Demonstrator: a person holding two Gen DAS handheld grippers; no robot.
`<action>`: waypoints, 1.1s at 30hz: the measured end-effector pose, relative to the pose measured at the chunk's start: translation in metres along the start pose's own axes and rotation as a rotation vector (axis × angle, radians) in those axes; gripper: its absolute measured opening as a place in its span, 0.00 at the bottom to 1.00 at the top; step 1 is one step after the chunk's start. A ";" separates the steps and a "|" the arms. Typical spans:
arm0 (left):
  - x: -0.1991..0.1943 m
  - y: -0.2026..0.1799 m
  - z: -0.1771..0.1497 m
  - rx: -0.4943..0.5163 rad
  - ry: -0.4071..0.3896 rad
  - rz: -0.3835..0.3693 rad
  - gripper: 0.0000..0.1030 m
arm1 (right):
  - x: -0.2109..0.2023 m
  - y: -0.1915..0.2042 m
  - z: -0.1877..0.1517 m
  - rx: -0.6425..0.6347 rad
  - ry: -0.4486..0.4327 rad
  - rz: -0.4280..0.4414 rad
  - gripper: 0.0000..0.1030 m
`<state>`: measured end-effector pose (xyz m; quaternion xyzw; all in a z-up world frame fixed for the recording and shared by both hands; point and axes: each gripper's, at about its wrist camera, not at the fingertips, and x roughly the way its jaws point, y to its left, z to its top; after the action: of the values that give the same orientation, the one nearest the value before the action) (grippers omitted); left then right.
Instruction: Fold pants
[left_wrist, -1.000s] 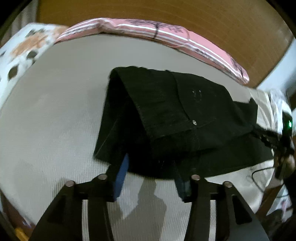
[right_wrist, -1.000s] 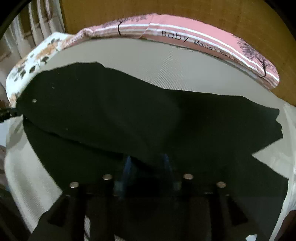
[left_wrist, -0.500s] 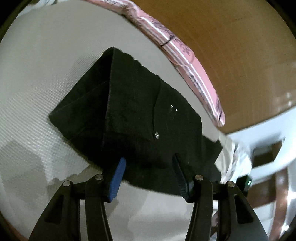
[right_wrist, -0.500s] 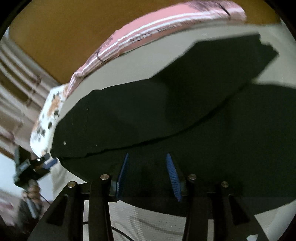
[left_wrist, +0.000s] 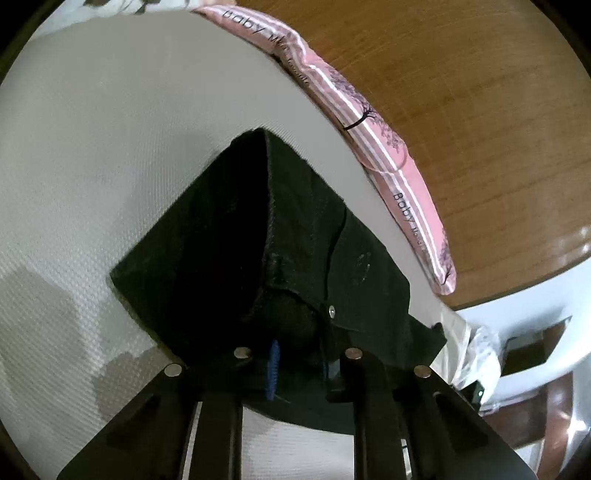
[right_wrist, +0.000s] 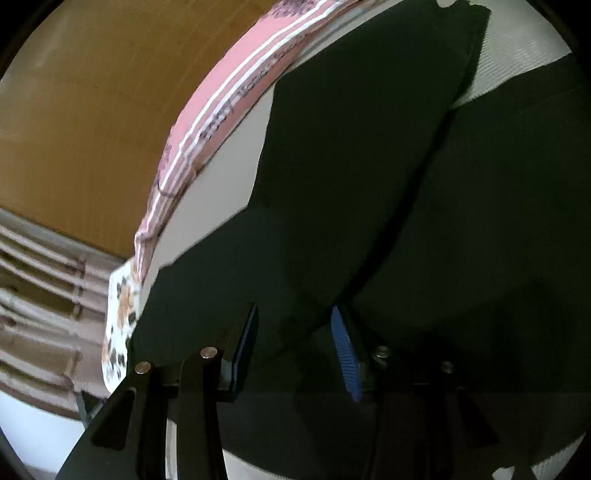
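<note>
Black pants (left_wrist: 303, 258) lie on a pale grey mattress (left_wrist: 110, 147), waist end toward the left wrist camera, with a metal rivet (left_wrist: 331, 311) showing. My left gripper (left_wrist: 299, 360) is closed in on the waistband fabric, which bunches between its blue pads. In the right wrist view the pants (right_wrist: 351, 184) fill most of the frame, one leg folded over the other. My right gripper (right_wrist: 295, 343) stands open over the edge of the upper leg layer, with dark cloth between its fingers.
A pink striped blanket (left_wrist: 354, 110) runs along the far edge of the mattress against a wooden headboard (left_wrist: 461, 92). It also shows in the right wrist view (right_wrist: 221, 122). A floral pillow (right_wrist: 122, 314) lies at the mattress corner. White furniture (left_wrist: 535, 332) stands at right.
My left gripper has moved forward onto the waistband and closed on it. My right gripper has tilted and moved in along the folded leg edge, staying open.
</note>
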<state>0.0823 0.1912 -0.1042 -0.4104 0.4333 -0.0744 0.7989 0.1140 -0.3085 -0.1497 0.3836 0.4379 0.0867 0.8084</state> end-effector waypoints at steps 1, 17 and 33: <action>-0.001 -0.002 0.002 0.009 0.005 0.002 0.16 | 0.000 -0.001 0.003 0.004 -0.007 -0.002 0.38; 0.012 -0.011 0.023 0.260 0.137 0.179 0.15 | -0.051 0.016 -0.001 -0.110 -0.086 -0.112 0.05; 0.007 -0.007 0.005 0.504 0.104 0.328 0.23 | -0.037 -0.006 -0.060 -0.080 0.093 -0.177 0.08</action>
<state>0.0919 0.1861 -0.1018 -0.1193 0.5018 -0.0704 0.8538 0.0444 -0.2977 -0.1496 0.3066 0.5032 0.0499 0.8064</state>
